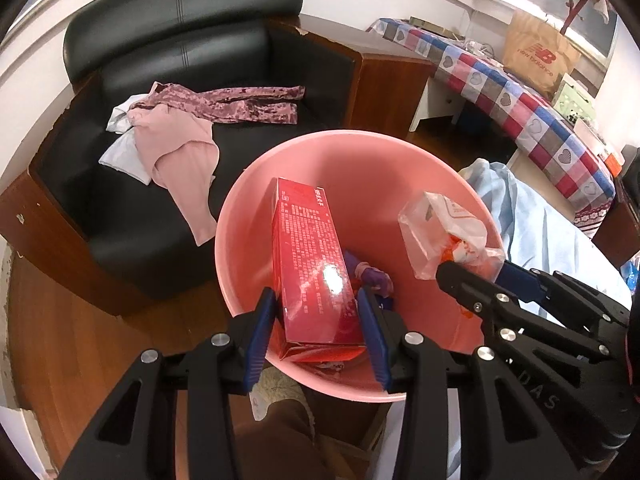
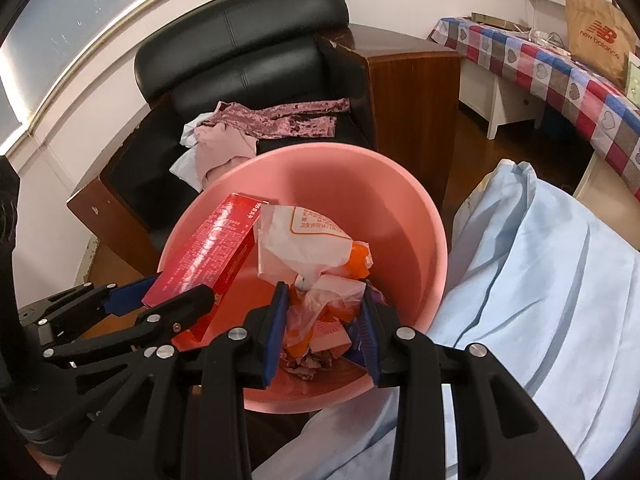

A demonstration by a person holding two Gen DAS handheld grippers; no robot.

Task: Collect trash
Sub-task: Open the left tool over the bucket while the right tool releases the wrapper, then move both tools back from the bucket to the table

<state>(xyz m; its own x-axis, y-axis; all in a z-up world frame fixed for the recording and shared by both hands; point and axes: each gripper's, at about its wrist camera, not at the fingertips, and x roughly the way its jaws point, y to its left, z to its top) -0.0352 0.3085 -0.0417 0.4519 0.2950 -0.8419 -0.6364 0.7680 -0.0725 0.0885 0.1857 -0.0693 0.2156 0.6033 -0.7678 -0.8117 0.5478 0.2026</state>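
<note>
left gripper clamped on red box over pink bin | right gripper pinching plastic bag | risk: long box could wedge on the rim, bag might snag on pads

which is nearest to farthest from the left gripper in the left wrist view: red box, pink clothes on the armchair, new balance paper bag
1. red box, between the left gripper's jaws, over the pink bin.
2. pink clothes, ahead-left on the black armchair.
3. New Balance paper bag, far right on the checked table.

glossy red carton, smooth plastic basin
</note>
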